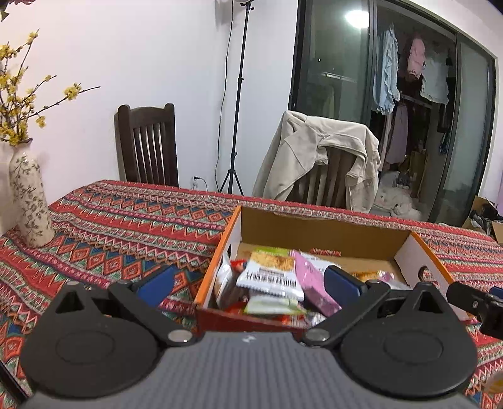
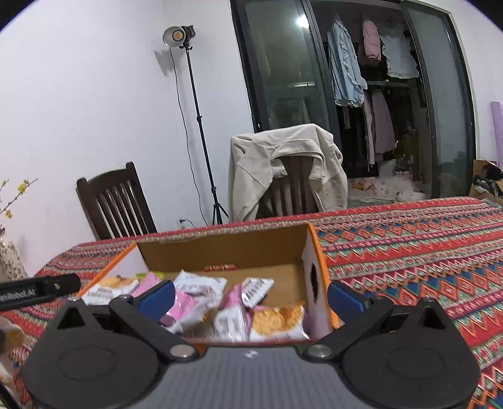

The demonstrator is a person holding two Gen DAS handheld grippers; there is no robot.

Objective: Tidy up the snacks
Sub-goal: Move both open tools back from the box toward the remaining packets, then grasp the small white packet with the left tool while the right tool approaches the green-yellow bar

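Covering the table, a patterned cloth (image 1: 125, 226) is carrying an open cardboard box (image 1: 314, 229), its long axis running across both views. Snack packets (image 2: 220, 308) are lying jumbled inside, seemingly overlapping, while the left gripper (image 1: 248, 283) and right gripper (image 2: 251, 299) are hovering spread wide and empty, each straddling a box side wall.

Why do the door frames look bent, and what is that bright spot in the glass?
Left wrist view: the fisheye lens bows the glass door frame near the edge, and the spot is a lamp reflection. Right wrist view: the same reflection; the studio light glows, and the nearest snack packets look soft.
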